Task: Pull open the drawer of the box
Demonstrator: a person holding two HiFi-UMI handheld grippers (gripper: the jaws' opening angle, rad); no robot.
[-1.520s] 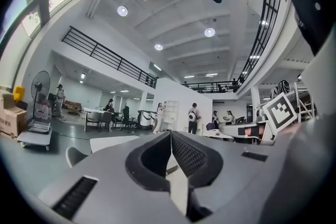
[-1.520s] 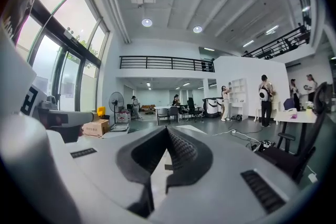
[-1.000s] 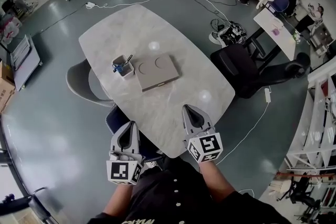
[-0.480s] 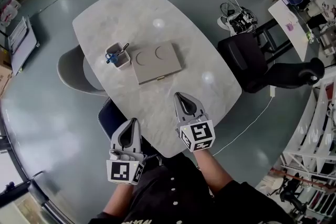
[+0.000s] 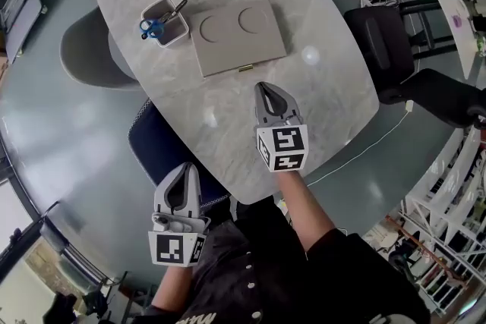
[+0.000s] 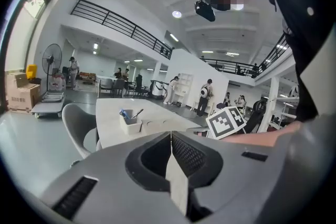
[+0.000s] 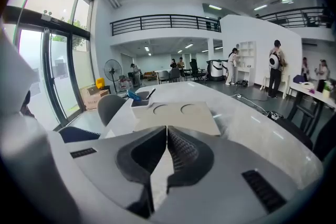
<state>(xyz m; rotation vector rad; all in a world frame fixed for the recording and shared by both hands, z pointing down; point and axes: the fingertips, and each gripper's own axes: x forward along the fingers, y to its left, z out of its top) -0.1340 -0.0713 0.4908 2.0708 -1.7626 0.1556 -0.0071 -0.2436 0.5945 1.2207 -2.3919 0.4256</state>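
Note:
A flat grey box (image 5: 238, 35) with two round recesses in its lid lies on the marble table (image 5: 319, 95); a small brass drawer pull (image 5: 245, 68) shows on its near edge. My right gripper (image 5: 263, 87) is shut and empty, pointing at the box from a short way in front of the pull. In the right gripper view the box (image 7: 181, 115) lies just beyond the closed jaws. My left gripper (image 5: 177, 176) is shut and empty, held off the table's near edge above a blue chair. The left gripper view shows the table and box (image 6: 157, 124) farther off.
A white pen holder (image 5: 165, 20) with blue scissors stands against the box's left end. A grey chair (image 5: 87, 53) sits at the table's left, a blue one (image 5: 156, 148) at the near edge, black chairs (image 5: 387, 42) at the right. A cable (image 5: 364, 144) crosses the floor.
The right gripper has moved forward over the table toward the box's near edge. The head view has shifted closer and more downward. The left gripper stays back by the body.

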